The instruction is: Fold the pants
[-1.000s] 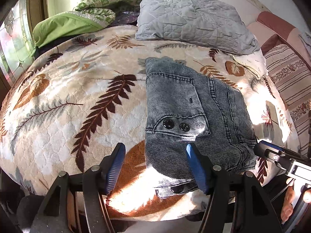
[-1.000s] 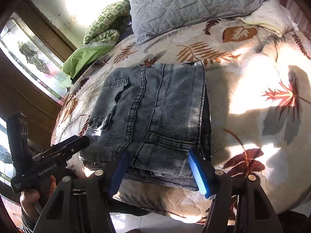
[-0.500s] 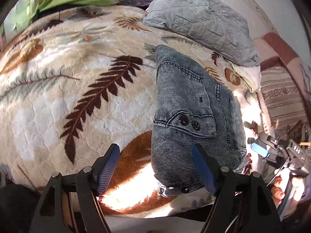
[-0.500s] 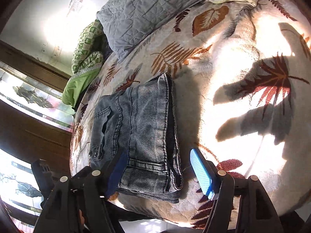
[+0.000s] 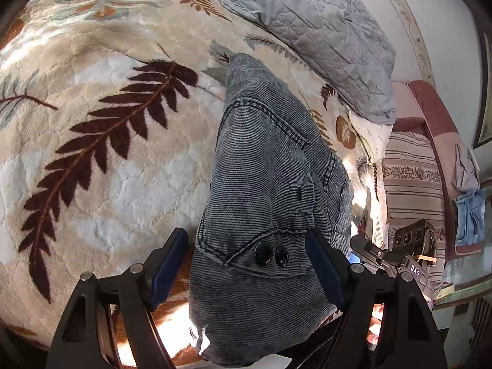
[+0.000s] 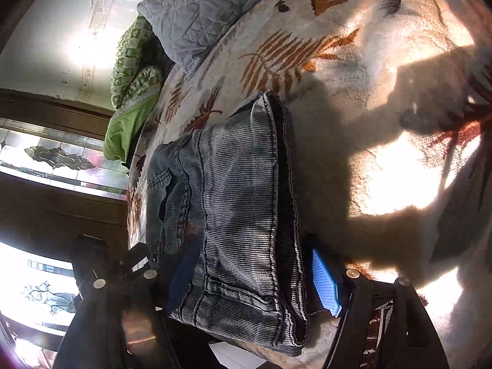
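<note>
The folded grey pants (image 5: 264, 215) lie on the leaf-patterned blanket (image 5: 101, 153), long axis running from the bed's near edge toward the grey pillow (image 5: 316, 33). Left gripper (image 5: 246, 267) and right gripper (image 6: 255, 273) both straddle the near end, fingers spread wide, gripping nothing

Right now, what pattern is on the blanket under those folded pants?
Brown and rust fern leaves on cream plush blanket, clearest in the left wrist view.
</note>
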Demonstrator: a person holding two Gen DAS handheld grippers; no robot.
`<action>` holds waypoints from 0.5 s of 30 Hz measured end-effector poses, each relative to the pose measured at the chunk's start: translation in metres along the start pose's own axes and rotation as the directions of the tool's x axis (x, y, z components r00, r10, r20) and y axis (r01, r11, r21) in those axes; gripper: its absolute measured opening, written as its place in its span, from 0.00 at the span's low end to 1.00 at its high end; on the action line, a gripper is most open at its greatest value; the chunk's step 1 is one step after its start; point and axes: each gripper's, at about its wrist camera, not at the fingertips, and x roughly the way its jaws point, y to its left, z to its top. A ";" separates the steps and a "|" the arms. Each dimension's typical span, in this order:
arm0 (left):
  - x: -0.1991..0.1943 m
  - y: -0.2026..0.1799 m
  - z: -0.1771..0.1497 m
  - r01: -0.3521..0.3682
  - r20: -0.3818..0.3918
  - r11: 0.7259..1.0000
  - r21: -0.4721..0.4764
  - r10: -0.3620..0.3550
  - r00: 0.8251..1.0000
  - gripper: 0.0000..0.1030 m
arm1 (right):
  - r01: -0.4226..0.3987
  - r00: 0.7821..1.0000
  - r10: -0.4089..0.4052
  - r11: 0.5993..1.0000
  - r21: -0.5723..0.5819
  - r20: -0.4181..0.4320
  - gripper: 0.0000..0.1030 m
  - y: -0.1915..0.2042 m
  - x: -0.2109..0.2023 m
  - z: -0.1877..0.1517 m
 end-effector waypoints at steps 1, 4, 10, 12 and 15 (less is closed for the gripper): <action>0.005 -0.003 0.002 -0.017 -0.006 1.000 0.012 0.017 1.000 0.77 | 0.002 1.000 -0.002 1.000 -0.003 0.010 0.72 0.002 0.001 0.000; 0.014 -0.013 0.006 -0.043 0.000 0.997 0.068 0.043 0.999 0.82 | 0.005 1.000 -0.004 1.000 -0.030 0.025 0.71 0.006 0.003 0.001; 0.018 -0.023 0.002 -0.098 0.042 0.986 0.132 0.093 0.995 0.65 | 0.105 0.994 -0.101 0.990 -0.095 0.048 0.43 0.013 0.007 -0.004; 0.017 -0.030 -0.001 -0.146 0.059 0.972 0.185 0.138 0.989 0.54 | 0.114 0.992 -0.106 0.987 -0.113 0.073 0.32 0.015 0.004 -0.007; 0.011 -0.038 -0.004 -0.188 0.086 0.956 0.226 0.173 0.981 0.38 | 0.187 0.979 -0.162 0.957 -0.220 0.126 0.26 0.039 0.000 -0.018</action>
